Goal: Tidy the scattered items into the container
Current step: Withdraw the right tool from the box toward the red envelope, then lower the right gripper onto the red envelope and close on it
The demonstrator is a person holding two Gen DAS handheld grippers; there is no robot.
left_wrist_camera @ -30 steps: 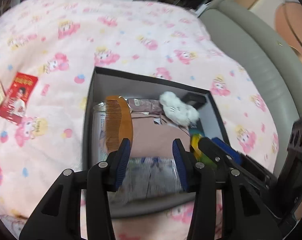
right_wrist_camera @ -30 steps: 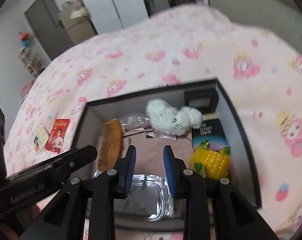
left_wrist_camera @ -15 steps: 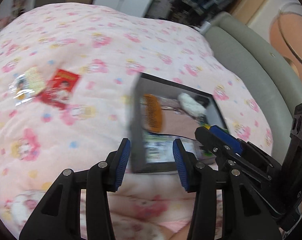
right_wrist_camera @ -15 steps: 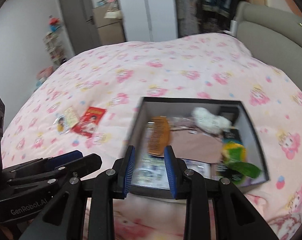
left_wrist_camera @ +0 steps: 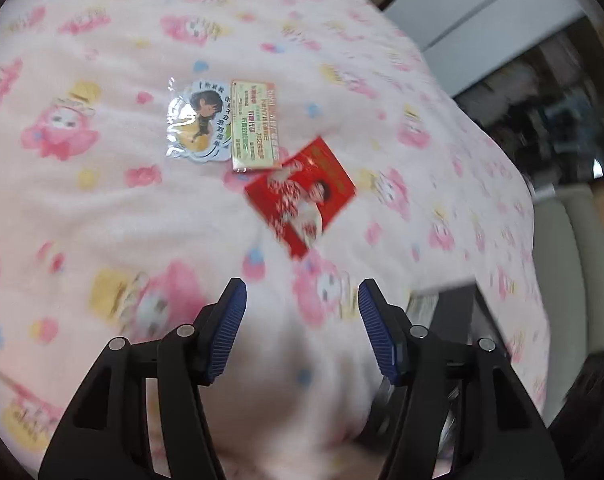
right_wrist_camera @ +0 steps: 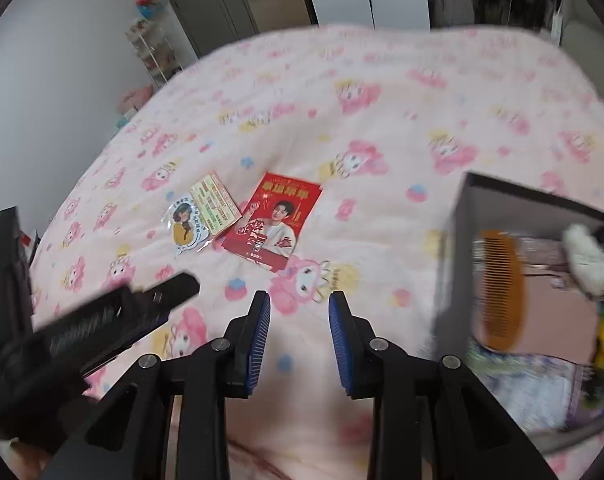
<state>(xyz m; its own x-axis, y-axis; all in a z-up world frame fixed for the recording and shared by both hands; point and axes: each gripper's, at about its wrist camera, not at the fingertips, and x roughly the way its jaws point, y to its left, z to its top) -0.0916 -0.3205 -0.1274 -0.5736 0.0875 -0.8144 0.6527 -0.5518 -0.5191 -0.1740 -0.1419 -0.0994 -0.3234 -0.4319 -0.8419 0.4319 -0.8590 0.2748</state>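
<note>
opening left tool [left_wrist_camera: 300,330] angled bedward

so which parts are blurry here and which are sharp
Left wrist view: the red card and the quilt near the left gripper are motion-smeared, while the sticker stays fairly crisp. Right wrist view: the red card reads sharp, but the box, its comb and the left gripper are smeared; fisheye bends the bed's edges.

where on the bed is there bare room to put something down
Bare pink cartoon-print blanket lies between the red photo card and the dark open box. Crowded: the box interior, and left of the red card beside the yellow-green card and sticker packet.
</note>
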